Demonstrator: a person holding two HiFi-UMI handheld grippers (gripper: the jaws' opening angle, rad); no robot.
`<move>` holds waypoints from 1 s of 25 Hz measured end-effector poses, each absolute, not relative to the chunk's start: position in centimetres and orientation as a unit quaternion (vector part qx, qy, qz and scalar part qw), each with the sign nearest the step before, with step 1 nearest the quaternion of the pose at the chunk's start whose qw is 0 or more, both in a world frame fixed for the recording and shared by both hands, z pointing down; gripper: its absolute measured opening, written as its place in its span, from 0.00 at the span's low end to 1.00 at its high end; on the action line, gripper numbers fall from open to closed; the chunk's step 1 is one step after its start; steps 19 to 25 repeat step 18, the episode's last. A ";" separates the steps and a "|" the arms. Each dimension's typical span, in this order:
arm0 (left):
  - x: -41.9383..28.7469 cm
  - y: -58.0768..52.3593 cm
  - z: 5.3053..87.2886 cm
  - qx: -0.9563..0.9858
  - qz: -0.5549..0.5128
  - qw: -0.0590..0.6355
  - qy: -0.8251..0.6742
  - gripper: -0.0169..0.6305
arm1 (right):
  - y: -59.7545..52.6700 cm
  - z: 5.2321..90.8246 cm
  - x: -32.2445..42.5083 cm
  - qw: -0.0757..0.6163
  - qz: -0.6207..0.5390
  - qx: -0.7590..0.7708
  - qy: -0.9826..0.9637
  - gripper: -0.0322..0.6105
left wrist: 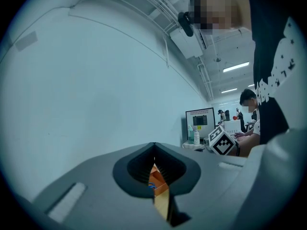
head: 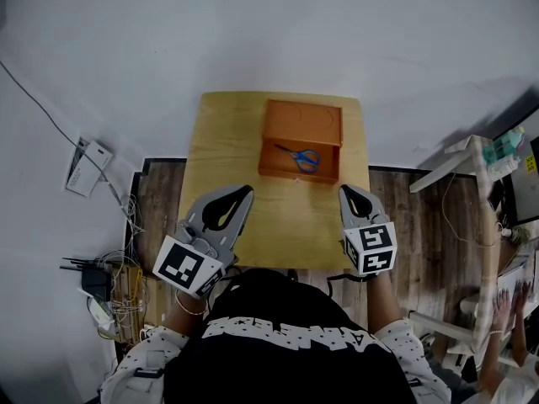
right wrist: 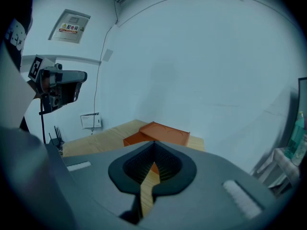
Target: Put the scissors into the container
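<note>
Blue-handled scissors (head: 299, 157) lie inside the orange container (head: 286, 170), which stands at the far middle of the small wooden table (head: 227, 133). Its lid (head: 304, 121) is folded back behind it. My left gripper (head: 248, 191) hovers over the table's near left part, jaws closed with nothing between them. At the near right, my right gripper (head: 344, 190) is likewise shut and holds nothing. In the left gripper view a sliver of the orange container (left wrist: 157, 180) shows through the jaw gap. The right gripper view shows the container (right wrist: 153, 133) ahead on the table.
White wall stands behind the table. A router (head: 88, 167) and tangled cables (head: 114, 289) lie on the floor to the left. A white rack (head: 476, 225) and another person's hands (head: 509, 301) are at the right. Dark wood floor flanks the table.
</note>
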State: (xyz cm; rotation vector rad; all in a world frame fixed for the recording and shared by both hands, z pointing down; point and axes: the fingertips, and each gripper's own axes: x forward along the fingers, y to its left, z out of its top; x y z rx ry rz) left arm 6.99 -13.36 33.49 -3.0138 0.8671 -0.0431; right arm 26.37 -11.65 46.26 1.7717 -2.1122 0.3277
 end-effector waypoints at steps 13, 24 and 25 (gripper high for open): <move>7.1 -13.5 33.6 -0.961 -0.014 0.000 0.277 0.03 | -11.6 45.8 26.5 0.177 0.115 0.629 -0.748 0.07; 7.2 -13.8 33.6 -0.961 -0.015 -0.001 0.276 0.03 | -11.9 45.8 26.7 0.183 0.117 0.632 -0.744 0.07; 7.2 -13.8 33.6 -0.961 -0.015 -0.001 0.276 0.03 | -11.9 45.8 26.7 0.183 0.117 0.632 -0.744 0.07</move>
